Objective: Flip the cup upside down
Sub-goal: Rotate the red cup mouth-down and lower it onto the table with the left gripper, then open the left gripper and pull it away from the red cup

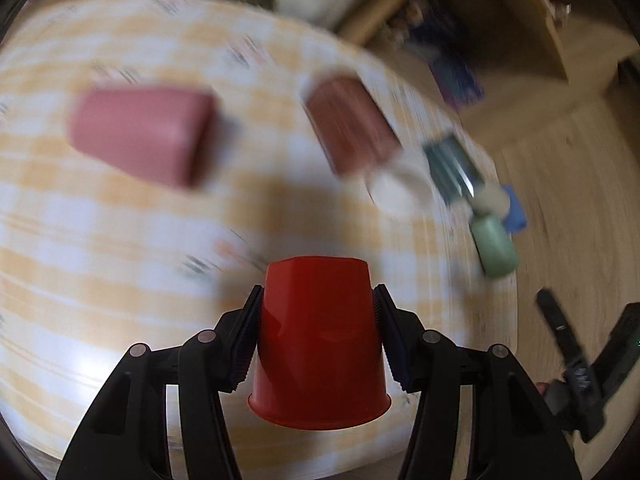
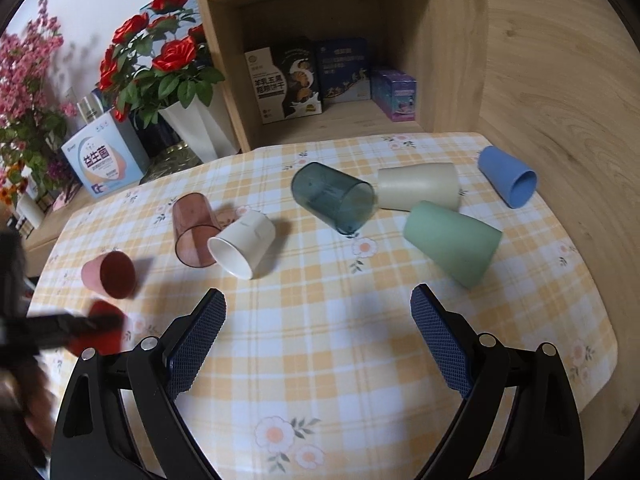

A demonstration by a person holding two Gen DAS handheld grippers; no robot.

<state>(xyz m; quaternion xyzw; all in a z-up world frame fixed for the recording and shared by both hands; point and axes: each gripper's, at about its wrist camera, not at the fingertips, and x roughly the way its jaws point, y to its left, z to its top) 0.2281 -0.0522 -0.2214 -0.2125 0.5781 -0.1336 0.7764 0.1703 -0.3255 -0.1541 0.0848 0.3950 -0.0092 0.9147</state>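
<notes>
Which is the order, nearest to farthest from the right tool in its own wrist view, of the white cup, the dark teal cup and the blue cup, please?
1. white cup, lying left of centre, mouth toward the right tool.
2. dark teal cup, lying mid-table, behind it.
3. blue cup, far right, near the table edge.

Left gripper (image 1: 318, 320): black plastic linkage arms, silver round pivot screws, ribbed dark-blue pads (image 1: 390, 340) on finger faces.
Right gripper (image 2: 318, 320): same black arms, silver screws; blue pads (image 2: 436, 336) show diamond-knurled texture.
</notes>
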